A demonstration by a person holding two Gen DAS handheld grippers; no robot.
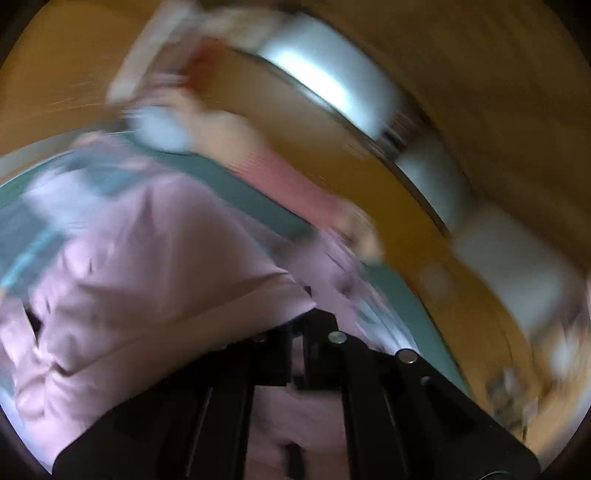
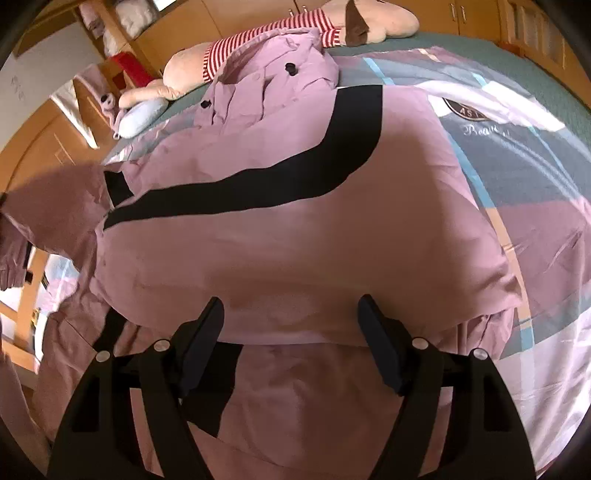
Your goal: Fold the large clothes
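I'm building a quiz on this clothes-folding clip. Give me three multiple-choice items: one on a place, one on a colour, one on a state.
1. Where does the striped plush toy lie?
A. at the far edge of the bed, beyond the garment
B. on the floor
C. between the right gripper's jaws

2. What colour is the curved band across the large lilac fabric garment?
A. white
B. black
C. red

3. How do the right gripper jaws stand?
A. shut on cloth
B. out of view
C. wide apart, above the garment

Answers: 1 A, it rests past the collar end; 2 B, the band is dark against lilac; 3 C, a broad gap shows between them.
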